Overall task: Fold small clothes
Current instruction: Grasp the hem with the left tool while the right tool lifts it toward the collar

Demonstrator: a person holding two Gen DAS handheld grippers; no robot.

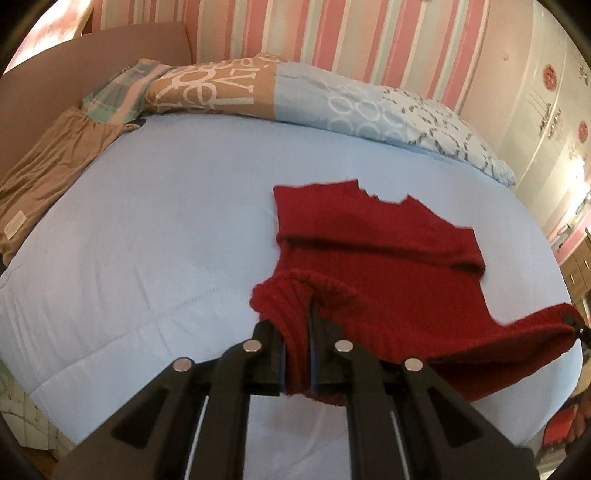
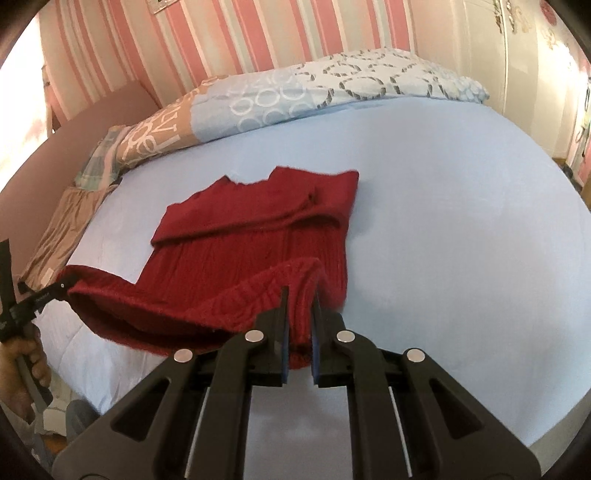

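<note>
A red knitted sweater (image 1: 369,251) lies on the light blue bed cover (image 1: 147,240), near the middle of the bed. Its far part, with the neck opening, is flat on the cover, and the sleeves seem to be folded across the body, though the blur makes this hard to confirm. The near edge, the ribbed hem, is raised off the cover.

The left gripper (image 1: 297,354) is closed on one corner of this hem, and a bunch of ribbed knit is pressed between its jaws. The right gripper (image 2: 299,332) is closed in the same way on the other corner. Between the two corners the hem hangs in a soft curve.

The sweater looks thick and soft, with no stiffness at all, so it sags wherever it is not supported. The knit is rough and probably not slippery, and it should stay well in the jaws. It can stretch if it is pulled hard. The two hem corners are a good place to hold, because the edge stays wide and the lower half can be laid over the upper half evenly. A patterned pillow (image 2: 332,85) lies by the striped wall (image 2: 258,33), well apart from the sweater.
</note>
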